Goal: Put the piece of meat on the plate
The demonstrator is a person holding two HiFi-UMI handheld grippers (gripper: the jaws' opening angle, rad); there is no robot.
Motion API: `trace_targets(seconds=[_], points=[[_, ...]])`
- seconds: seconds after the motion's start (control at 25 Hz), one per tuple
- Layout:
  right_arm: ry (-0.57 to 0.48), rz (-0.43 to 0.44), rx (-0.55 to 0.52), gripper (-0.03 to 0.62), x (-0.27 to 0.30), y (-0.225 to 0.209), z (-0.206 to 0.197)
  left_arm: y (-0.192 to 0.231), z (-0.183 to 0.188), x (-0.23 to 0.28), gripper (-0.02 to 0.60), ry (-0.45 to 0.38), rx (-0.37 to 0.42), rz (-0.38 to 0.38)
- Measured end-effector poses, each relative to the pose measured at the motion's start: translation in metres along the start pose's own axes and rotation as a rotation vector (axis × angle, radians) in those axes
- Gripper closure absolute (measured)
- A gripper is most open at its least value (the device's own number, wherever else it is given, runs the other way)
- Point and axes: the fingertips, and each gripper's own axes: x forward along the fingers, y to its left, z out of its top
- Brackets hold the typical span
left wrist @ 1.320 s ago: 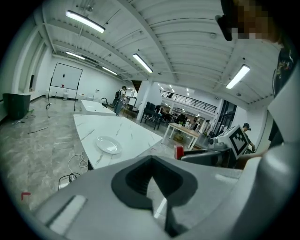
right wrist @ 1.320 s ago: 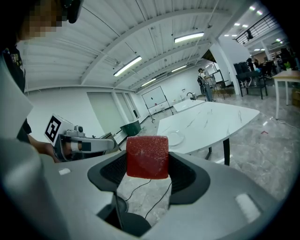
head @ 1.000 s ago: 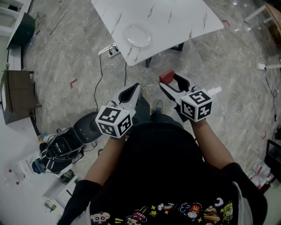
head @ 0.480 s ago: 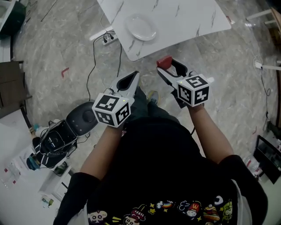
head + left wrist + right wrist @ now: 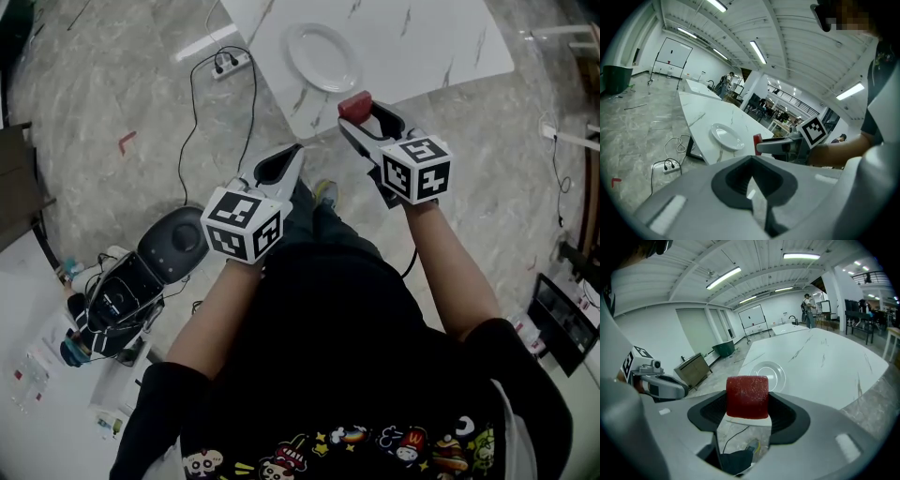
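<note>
Right gripper (image 5: 362, 114): jaws clamped on the red rectangular piece of meat (image 5: 747, 396), held at the table's near edge, apart from the plate.
Left gripper (image 5: 751, 161): jaws closed on nothing.
Round white plate (image 5: 322, 56): by the near corner of the white marble table (image 5: 422, 37).

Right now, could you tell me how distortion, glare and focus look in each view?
Head view: evenly lit, mild bending at the edges, plate sharp. Left gripper view: strong fisheye with dark corners, near jaws soft. Right gripper view: same fisheye, ceiling lights blown out, piece of meat crisp.
</note>
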Motion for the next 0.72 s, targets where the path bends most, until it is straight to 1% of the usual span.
trace_targets(seconds=[0.12, 0.32, 0.44, 0.6, 0.72], points=[[0.030, -0.016, -0.013, 0.296, 0.025, -0.012, 0.012, 0.020, 0.009, 0.007, 0.581, 0.019, -0.003, -0.019], [0.085, -0.046, -0.028, 0.295, 0.071, -0.034, 0.021, 0.058, 0.016, 0.021, 0.581, 0.049, -0.044, -0.033], [0.115, -0.065, -0.046, 0.295, 0.082, -0.036, 0.025, 0.071, 0.020, 0.019, 0.581, 0.056, -0.059, -0.037], [0.156, -0.091, -0.101, 0.293, 0.100, -0.038, 0.032, 0.087, 0.029, 0.021, 0.581, 0.059, -0.071, -0.036], [0.190, -0.124, -0.125, 0.293, 0.109, -0.047, 0.035, 0.094, 0.032, 0.026, 0.581, 0.058, -0.083, -0.034]])
